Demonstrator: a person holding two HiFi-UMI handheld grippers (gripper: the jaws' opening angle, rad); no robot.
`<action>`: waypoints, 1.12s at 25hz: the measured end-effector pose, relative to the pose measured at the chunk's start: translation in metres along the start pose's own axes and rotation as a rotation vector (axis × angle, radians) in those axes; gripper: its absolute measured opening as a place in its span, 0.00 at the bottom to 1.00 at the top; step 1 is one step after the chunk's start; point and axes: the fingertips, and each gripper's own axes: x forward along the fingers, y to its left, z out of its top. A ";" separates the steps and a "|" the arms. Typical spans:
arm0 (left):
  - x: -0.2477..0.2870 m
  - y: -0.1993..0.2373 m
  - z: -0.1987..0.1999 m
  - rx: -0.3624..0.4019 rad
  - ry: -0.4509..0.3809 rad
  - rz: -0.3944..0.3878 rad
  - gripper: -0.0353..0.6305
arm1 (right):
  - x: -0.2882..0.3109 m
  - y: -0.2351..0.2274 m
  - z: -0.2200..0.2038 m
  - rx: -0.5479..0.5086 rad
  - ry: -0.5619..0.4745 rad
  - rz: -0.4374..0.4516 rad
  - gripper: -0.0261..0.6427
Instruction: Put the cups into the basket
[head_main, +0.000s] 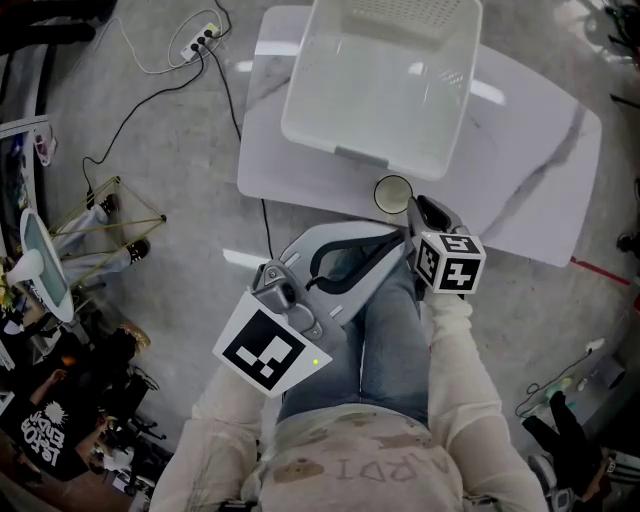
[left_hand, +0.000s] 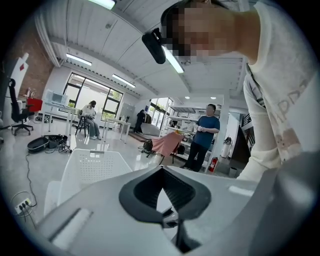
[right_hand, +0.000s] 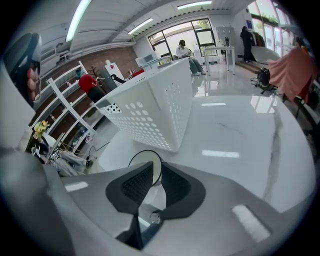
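Observation:
One cup (head_main: 392, 193) stands on the white table (head_main: 530, 160) by its near edge, just in front of the empty white basket (head_main: 340, 150). My right gripper (head_main: 412, 205) is shut on the cup's rim. In the right gripper view the cup (right_hand: 144, 159) has its wall pinched between the dark pads (right_hand: 135, 185) of the right gripper (right_hand: 152, 169), with the perforated basket (right_hand: 150, 110) close behind. My left gripper (head_main: 395, 238) hovers over the person's lap below the table edge, shut and empty. In the left gripper view the left gripper (left_hand: 161, 168) points at the basket (left_hand: 95, 165).
The table's marbled top (right_hand: 235, 130) stretches to the right of the basket. A power strip with cables (head_main: 197, 40) lies on the floor at the left, beside a yellow wire frame (head_main: 100, 215). Several people (left_hand: 202, 135) and desks are far off in the room.

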 end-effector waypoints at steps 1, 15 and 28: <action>0.000 0.001 -0.001 -0.002 0.000 0.002 0.05 | 0.004 -0.002 -0.002 0.009 0.012 -0.008 0.16; -0.003 0.004 -0.011 -0.013 0.018 0.030 0.05 | 0.037 -0.010 -0.007 0.013 0.144 -0.117 0.14; -0.001 0.008 -0.001 0.009 0.018 0.035 0.05 | -0.002 -0.004 -0.009 -0.012 0.118 -0.107 0.13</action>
